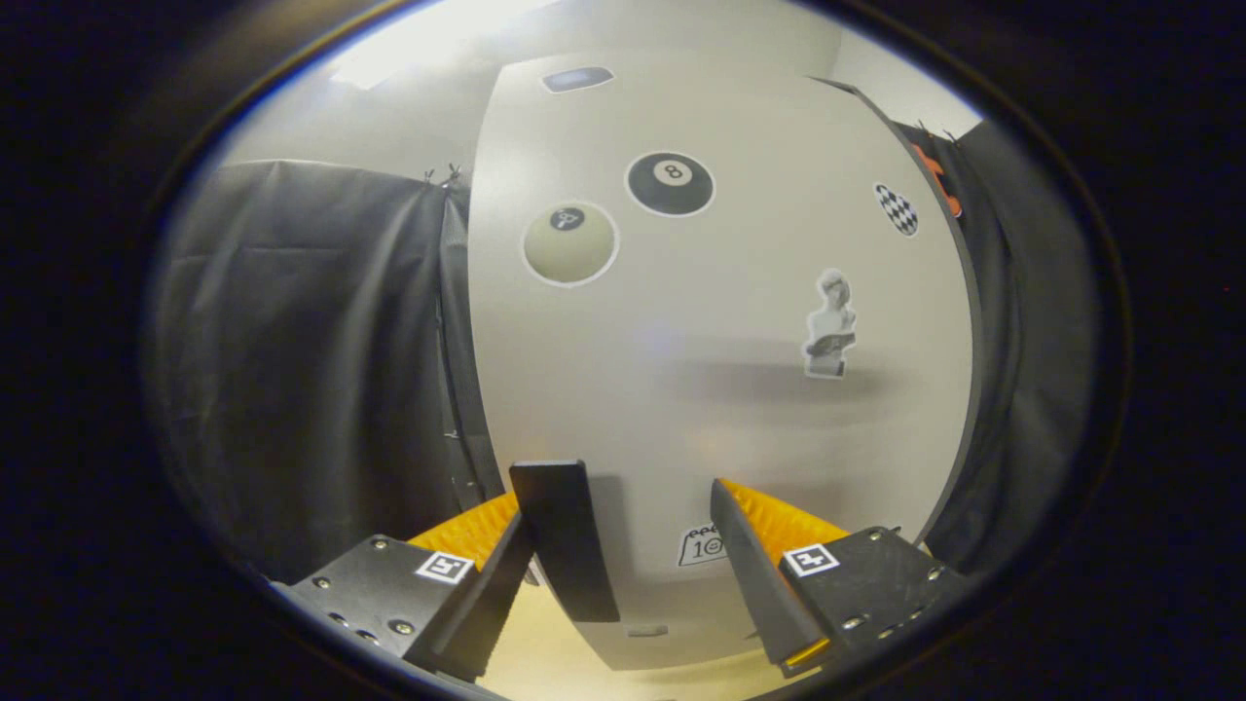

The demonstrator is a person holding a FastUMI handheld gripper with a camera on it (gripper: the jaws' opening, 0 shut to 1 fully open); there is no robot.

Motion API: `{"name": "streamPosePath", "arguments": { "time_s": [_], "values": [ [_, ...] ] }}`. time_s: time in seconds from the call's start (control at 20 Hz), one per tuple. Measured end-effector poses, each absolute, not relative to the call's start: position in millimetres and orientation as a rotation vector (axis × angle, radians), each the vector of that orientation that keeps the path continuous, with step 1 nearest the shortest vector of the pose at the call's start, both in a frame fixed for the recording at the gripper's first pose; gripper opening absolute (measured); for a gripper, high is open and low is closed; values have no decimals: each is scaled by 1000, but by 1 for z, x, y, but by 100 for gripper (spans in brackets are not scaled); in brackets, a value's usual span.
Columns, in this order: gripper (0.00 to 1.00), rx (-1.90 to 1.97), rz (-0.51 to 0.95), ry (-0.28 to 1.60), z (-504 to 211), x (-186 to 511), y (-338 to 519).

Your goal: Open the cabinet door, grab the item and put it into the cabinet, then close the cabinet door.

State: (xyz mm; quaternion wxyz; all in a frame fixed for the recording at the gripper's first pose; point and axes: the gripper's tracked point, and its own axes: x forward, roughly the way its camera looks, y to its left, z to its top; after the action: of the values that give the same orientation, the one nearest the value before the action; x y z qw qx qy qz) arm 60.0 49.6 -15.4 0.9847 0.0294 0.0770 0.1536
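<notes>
I see black cloth (321,370) hanging beyond the gripper's left finger, more black cloth (1022,341) past the right one. A pale bench (545,662) surface lies under the fingers. White wall (389,107) and a bright ceiling light (428,39) up above.

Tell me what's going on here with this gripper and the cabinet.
A handheld gripper is right up against the white cabinet door, which carries stickers such as an eight ball and a bust. The jaws are open. A black handle on the door sits just inside the left jaw, not clamped by both. The door looks shut or nearly so; whether it is being opened or closed can't be told, and no item is in the jaws.
</notes>
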Motion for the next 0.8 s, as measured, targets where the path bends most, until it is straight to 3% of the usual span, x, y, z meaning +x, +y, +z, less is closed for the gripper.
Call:
{"name": "streamPosePath", "arguments": {
  "time_s": [0.8],
  "values": [
    [100,41,125,95,-12,73,53]
  ]
}}
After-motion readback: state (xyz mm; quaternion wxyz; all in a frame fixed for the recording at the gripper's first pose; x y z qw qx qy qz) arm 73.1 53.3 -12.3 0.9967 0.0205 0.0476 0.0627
